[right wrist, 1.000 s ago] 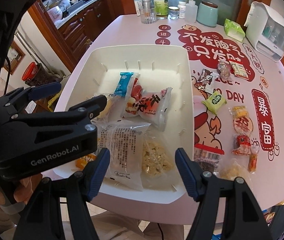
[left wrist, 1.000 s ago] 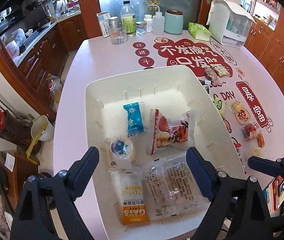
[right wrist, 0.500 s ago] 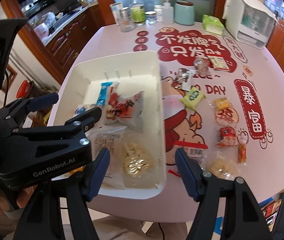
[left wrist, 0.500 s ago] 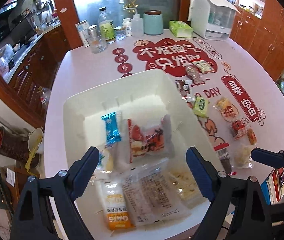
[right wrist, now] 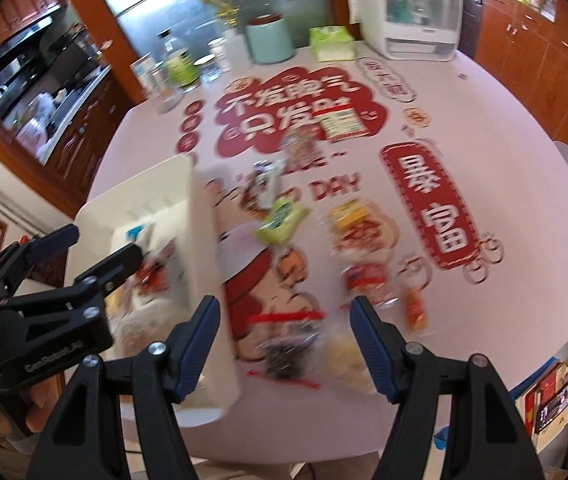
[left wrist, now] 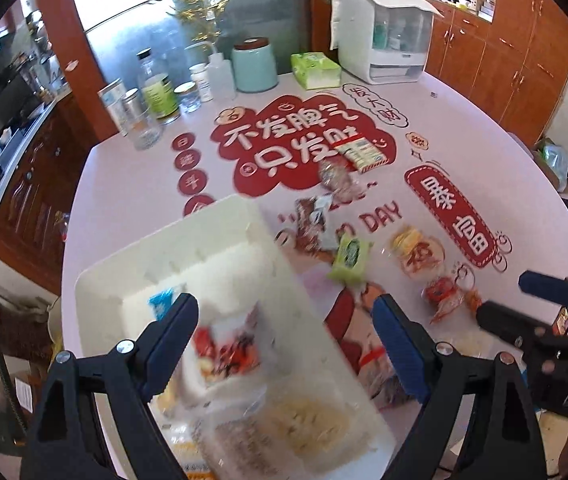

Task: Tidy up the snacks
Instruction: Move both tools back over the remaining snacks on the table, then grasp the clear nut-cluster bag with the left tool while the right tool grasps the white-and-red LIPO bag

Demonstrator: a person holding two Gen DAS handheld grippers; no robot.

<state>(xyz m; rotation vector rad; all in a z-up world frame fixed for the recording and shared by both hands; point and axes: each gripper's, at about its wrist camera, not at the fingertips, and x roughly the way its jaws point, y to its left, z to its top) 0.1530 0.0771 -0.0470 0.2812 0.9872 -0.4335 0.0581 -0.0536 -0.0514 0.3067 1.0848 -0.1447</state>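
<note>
A white bin (left wrist: 220,240) (right wrist: 156,184) on the pink table holds several snack packets, among them a red-and-white one (left wrist: 228,354) and a blue one (left wrist: 161,303). Loose snacks lie on the table to its right: a green packet (left wrist: 349,258) (right wrist: 282,218), a yellow-and-red packet (left wrist: 415,252) (right wrist: 357,224), a red packet (left wrist: 441,298) (right wrist: 365,278) and a dark packet with red edges (right wrist: 284,354). My left gripper (left wrist: 284,344) is open and empty above the bin's right rim. My right gripper (right wrist: 284,340) is open and empty above the dark packet.
At the table's far edge stand bottles and jars (left wrist: 156,92), a teal canister (left wrist: 254,66), a green tissue pack (left wrist: 315,70) and a white appliance (left wrist: 381,38). Wooden cabinets (left wrist: 503,60) are on the right. Two more snacks (left wrist: 359,154) lie on the red print.
Both grippers have swung to the right, away from over the bin toward the loose snacks on the table. Both stay open and empty. The views are motion-blurred now.
</note>
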